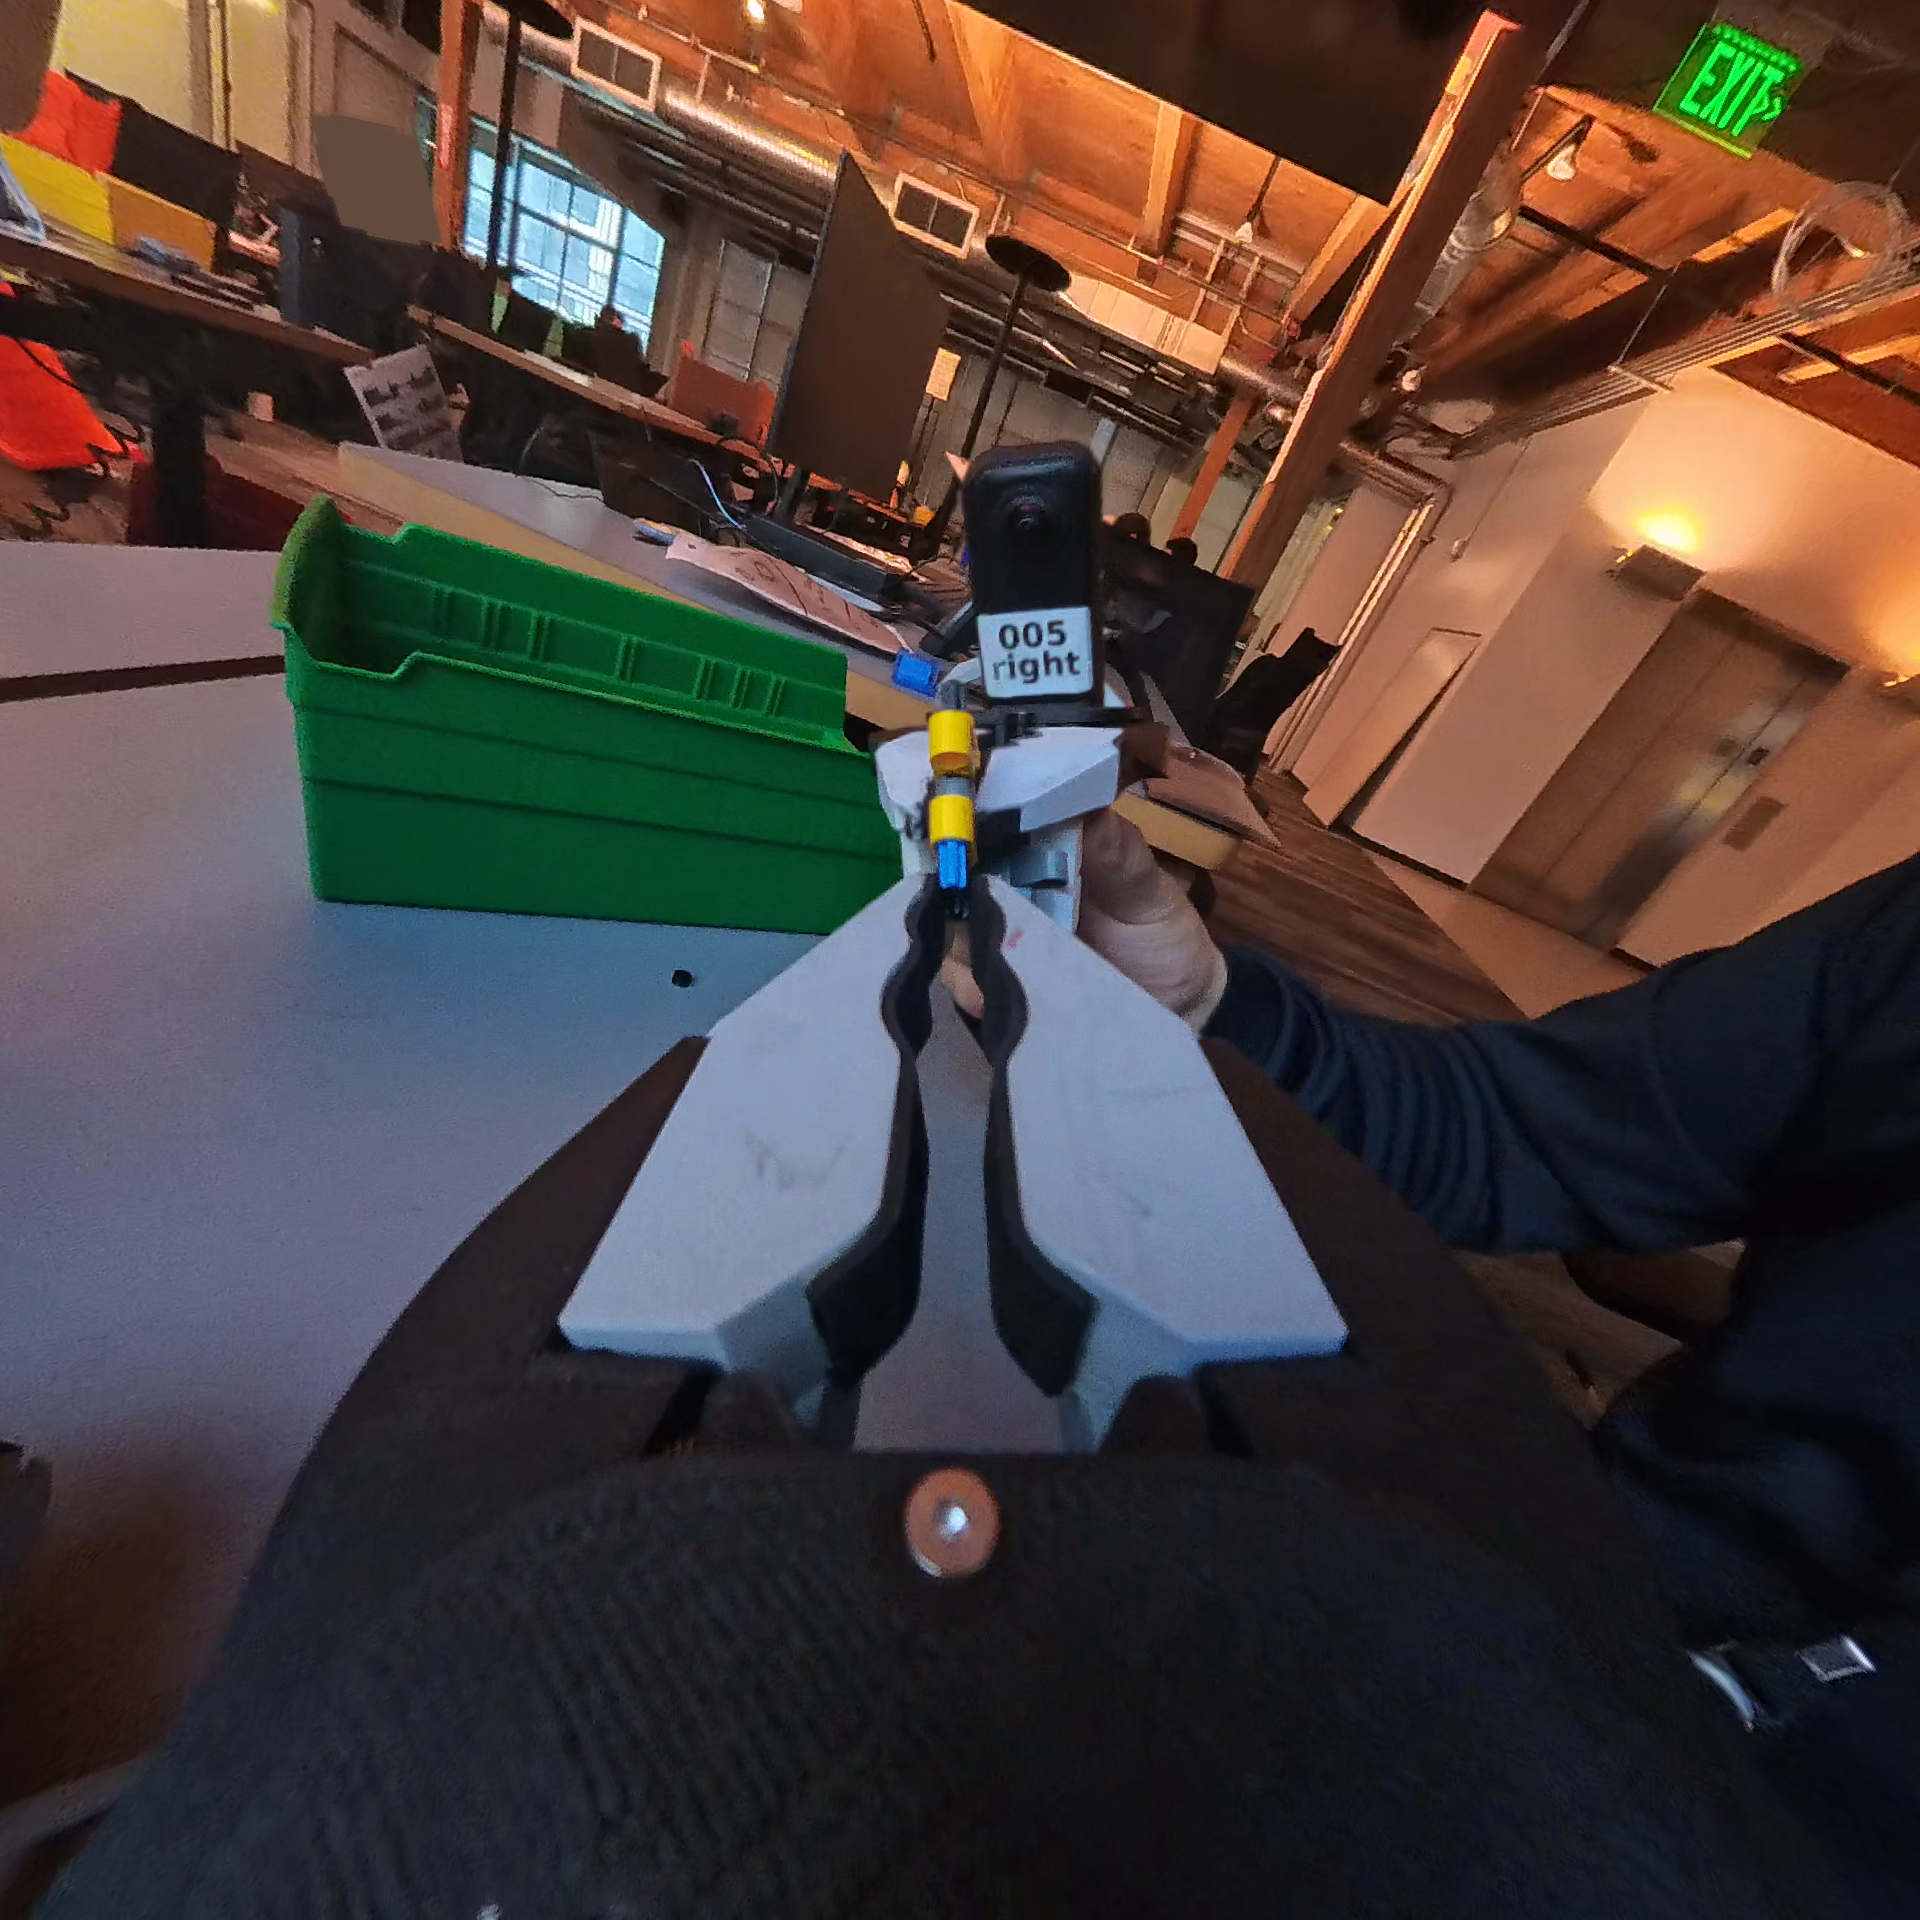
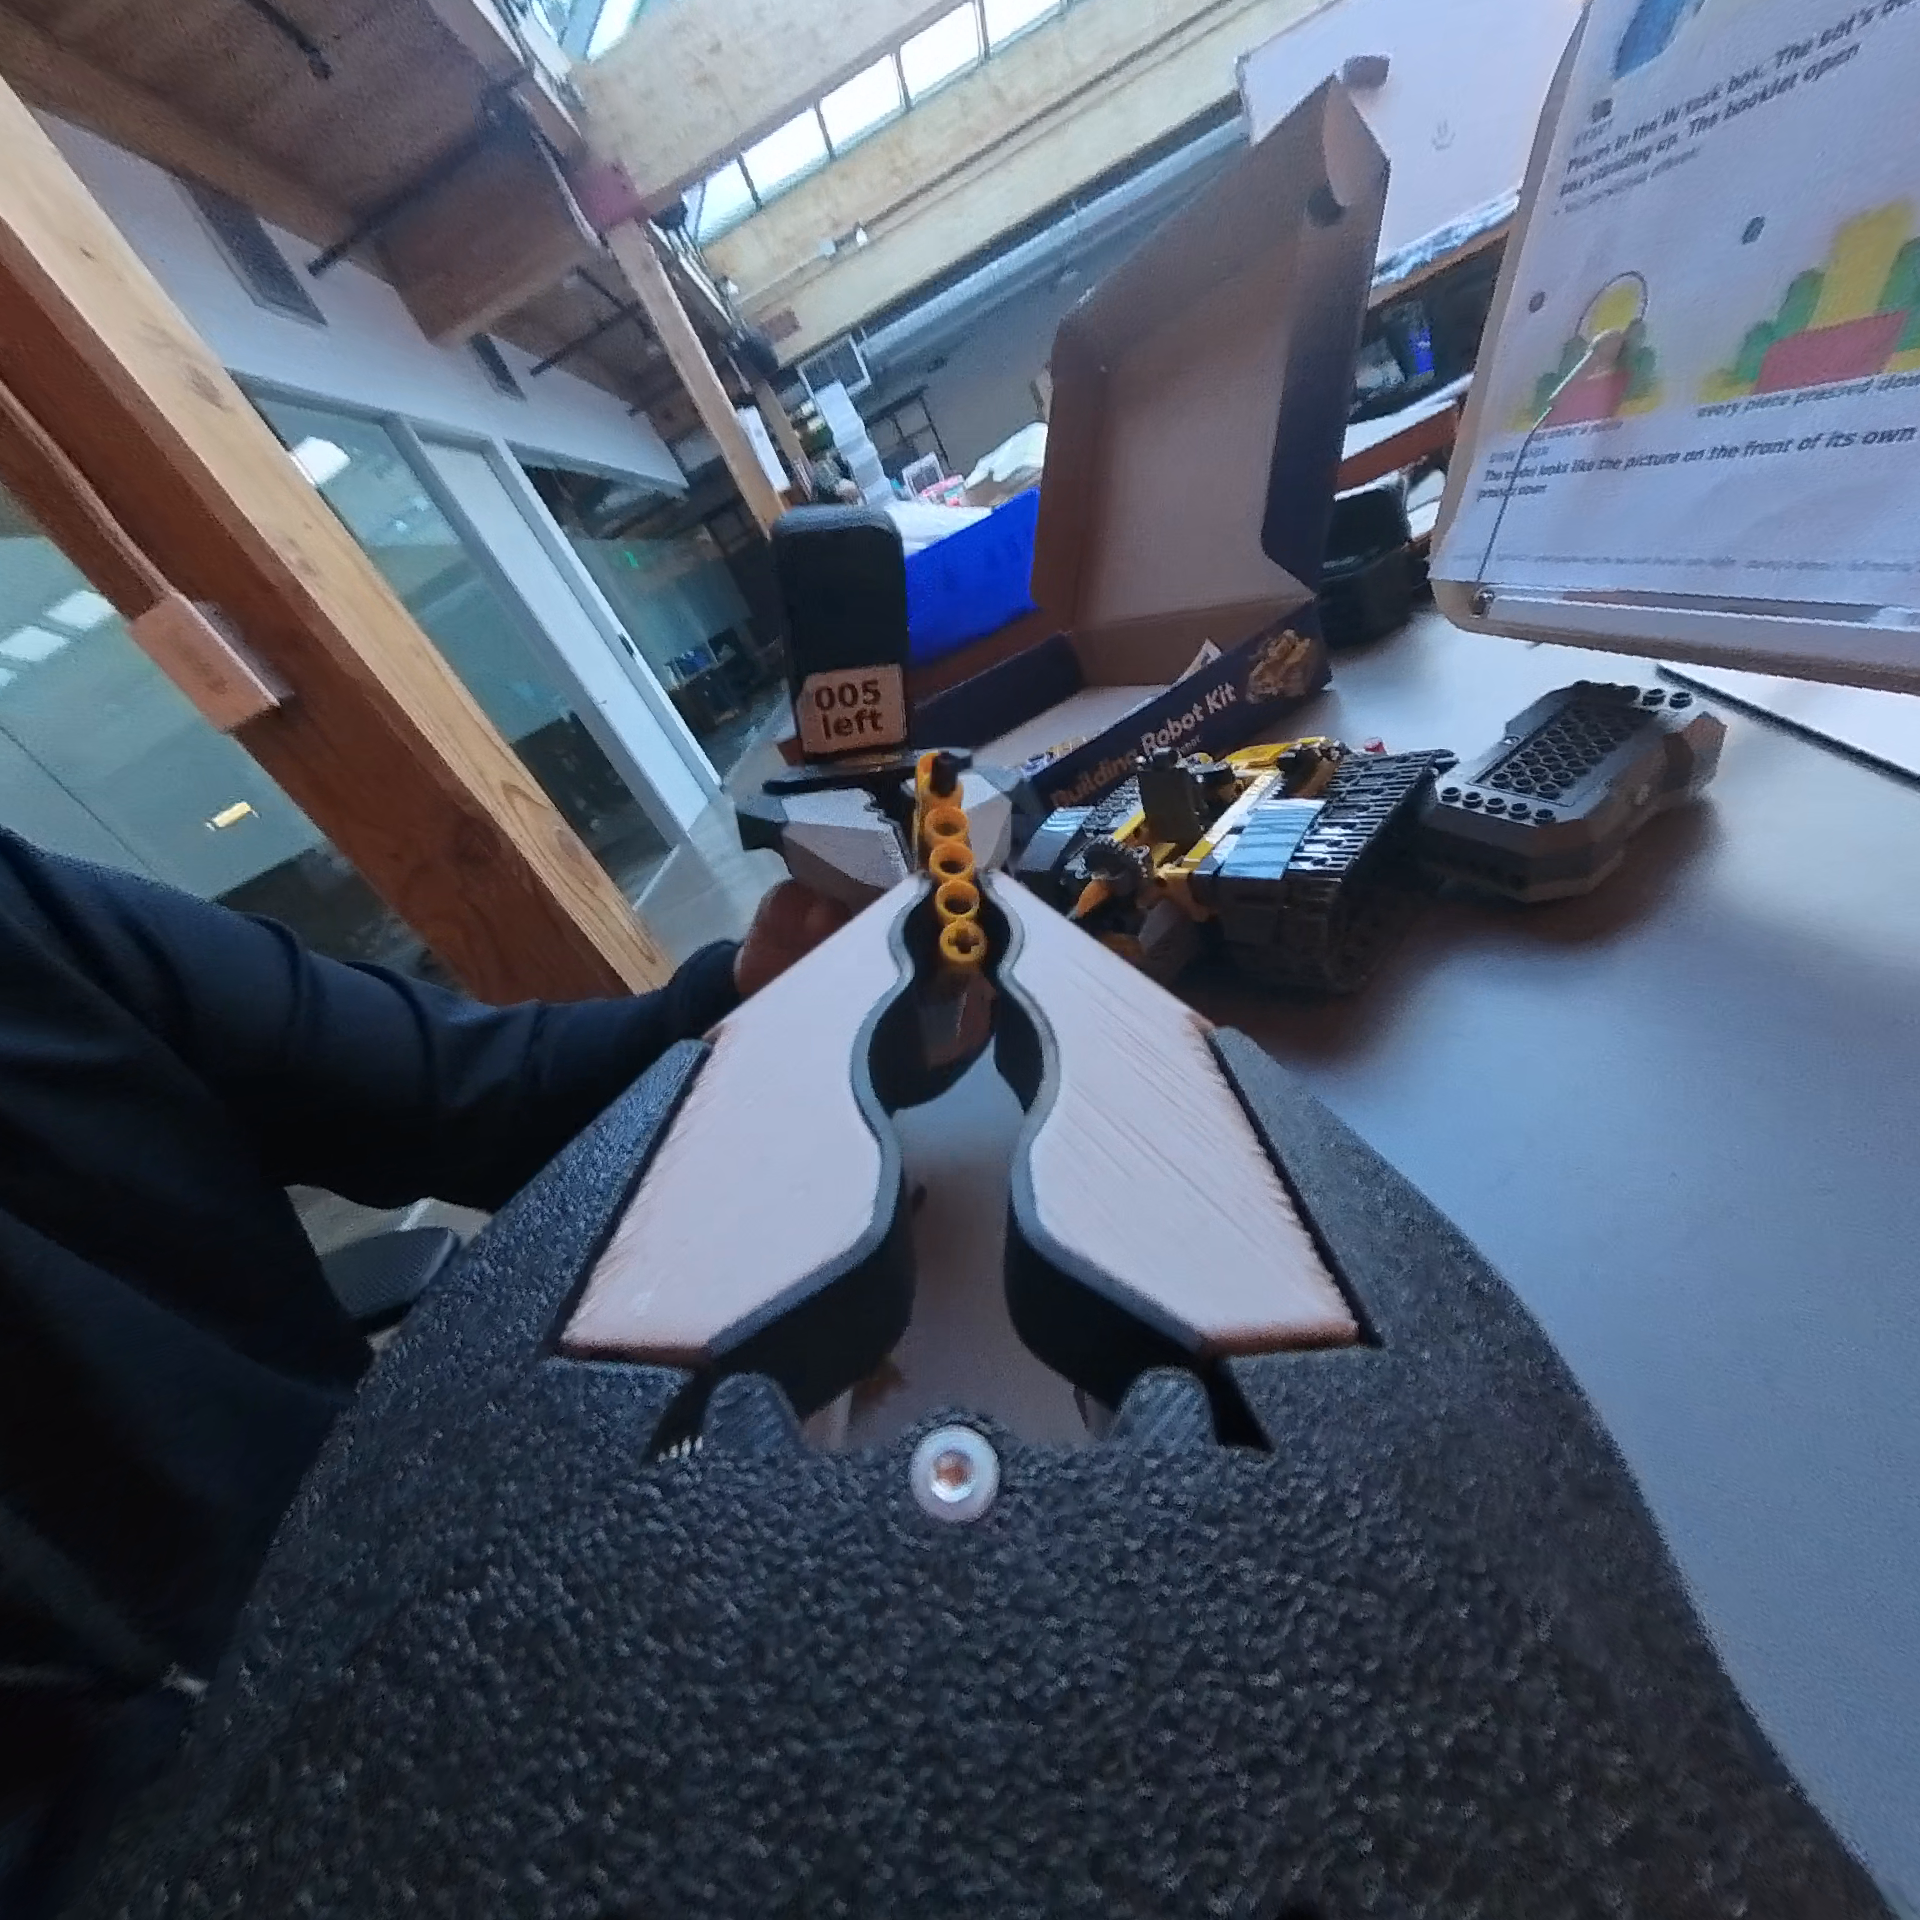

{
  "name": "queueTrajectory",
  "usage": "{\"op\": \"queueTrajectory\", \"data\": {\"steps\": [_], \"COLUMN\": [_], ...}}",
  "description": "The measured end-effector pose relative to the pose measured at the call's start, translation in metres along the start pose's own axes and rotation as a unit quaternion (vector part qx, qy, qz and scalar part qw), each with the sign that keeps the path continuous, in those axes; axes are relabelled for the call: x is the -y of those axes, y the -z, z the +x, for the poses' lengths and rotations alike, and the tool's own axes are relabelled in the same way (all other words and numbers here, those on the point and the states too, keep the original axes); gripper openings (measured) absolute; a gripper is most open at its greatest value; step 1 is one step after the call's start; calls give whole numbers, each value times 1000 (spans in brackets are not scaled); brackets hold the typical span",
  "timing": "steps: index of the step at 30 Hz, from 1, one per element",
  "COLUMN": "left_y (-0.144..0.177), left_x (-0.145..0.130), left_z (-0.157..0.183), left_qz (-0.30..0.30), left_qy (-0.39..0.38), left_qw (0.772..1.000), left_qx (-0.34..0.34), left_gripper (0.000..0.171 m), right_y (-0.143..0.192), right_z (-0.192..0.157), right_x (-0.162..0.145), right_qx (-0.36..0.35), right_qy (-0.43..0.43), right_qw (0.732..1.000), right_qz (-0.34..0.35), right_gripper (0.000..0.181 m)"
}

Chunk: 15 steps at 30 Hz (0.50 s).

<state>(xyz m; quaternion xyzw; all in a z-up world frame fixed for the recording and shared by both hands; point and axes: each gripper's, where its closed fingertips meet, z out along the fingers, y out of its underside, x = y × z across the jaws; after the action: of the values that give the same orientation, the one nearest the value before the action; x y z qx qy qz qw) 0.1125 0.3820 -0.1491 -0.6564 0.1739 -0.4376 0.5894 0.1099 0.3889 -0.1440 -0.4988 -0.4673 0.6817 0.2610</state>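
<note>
Yellow beam (image 2: 951, 878), a short holed building-kit strip, hangs in the air between my two claws, above the near edge of the grey table (image 1: 364, 1039). My right gripper (image 2: 958, 940) is clamped on its near end, the black pads pressed on both sides of the last hole, so the row of holes faces my camera. My left gripper (image 1: 951, 899) comes from the opposite side, its tips closed on a small blue pin (image 1: 952, 864) at the foot of a little stack of yellow bushes (image 1: 950, 774); that stack meets the beam edge-on. Holding from both ends, I judge, keeps the piece steady and its holes lined up with the pin.

Past the beam sits a black-and-yellow tracked vehicle model (image 2: 1236, 831) on the table, with a dark studded plate part (image 2: 1558, 769) just beside it and the open kit box (image 2: 1195, 436) behind. A green bin (image 1: 561, 727) stands well apart on the other side, and an instruction sheet on a stand (image 2: 1704, 343) leans nearby for reference.
</note>
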Motion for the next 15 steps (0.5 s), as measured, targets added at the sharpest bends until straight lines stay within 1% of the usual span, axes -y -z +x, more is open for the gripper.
{"op": "queueTrajectory", "data": {"steps": [2,6,8,11,13,14,15], "left_y": [0,0,-1,1,-1,-1,-2], "left_x": [0,-3,-3,-1,0,-1,-3], "left_z": [0,-1,0,1,0,-1,-2], "left_qz": [-3,-11,-14,-1,3,-1,-7], "left_qy": [4,0,2,16,4,-8,-16], "left_qw": [1000,1000,1000,1000,1000,1000,1000], "left_qx": [0,5,2,-10,-3,6,12], "left_gripper": [2,3,2,2,2,7,17], "right_y": [0,0,0,-1,0,0,0], "right_z": [0,1,1,-2,-1,-1,0], "right_x": [3,4,3,-1,-1,-1,-1], "right_qx": [2,-11,0,9,16,23,34], "right_qy": [-12,-6,-15,4,-11,-26,-40], "right_qw": [1000,1000,1000,1000,1000,999,999], "right_qz": [15,20,18,-9,-3,2,7], "right_gripper": [2,2,2,3,3,3,3]}}
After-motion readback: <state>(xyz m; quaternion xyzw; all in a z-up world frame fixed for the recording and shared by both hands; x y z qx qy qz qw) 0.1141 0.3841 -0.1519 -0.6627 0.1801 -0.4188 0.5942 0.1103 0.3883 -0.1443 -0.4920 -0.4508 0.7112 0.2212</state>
